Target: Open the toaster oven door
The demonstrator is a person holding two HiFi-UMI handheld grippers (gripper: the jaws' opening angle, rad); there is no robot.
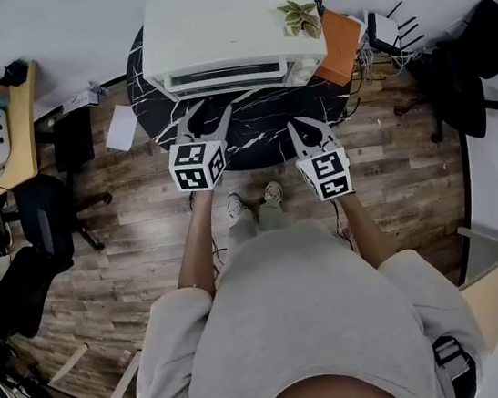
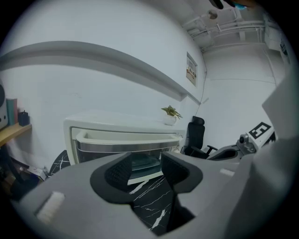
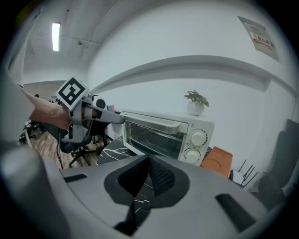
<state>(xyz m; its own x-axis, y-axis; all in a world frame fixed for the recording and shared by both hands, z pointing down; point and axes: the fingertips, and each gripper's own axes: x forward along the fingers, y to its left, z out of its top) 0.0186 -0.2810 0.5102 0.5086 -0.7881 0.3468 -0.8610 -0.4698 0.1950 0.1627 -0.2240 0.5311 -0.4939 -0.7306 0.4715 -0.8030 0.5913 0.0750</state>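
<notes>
My left gripper [image 1: 210,119], jaws spread and empty, hovers near the white toaster oven [image 1: 225,27] on the far side of the black table [image 1: 258,131]. The oven's rigid top handle [image 2: 126,138] looks smooth, and I judge it the best grip. My right gripper [image 1: 312,134] is pressed together, empty.

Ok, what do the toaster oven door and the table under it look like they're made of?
Toaster oven door: probably clear glass, since the inside shows through. Its handle looks like glossy white plastic or painted metal. Table: black with white veins, either polished marble or a marble-look laminate; can't tell which.
</notes>
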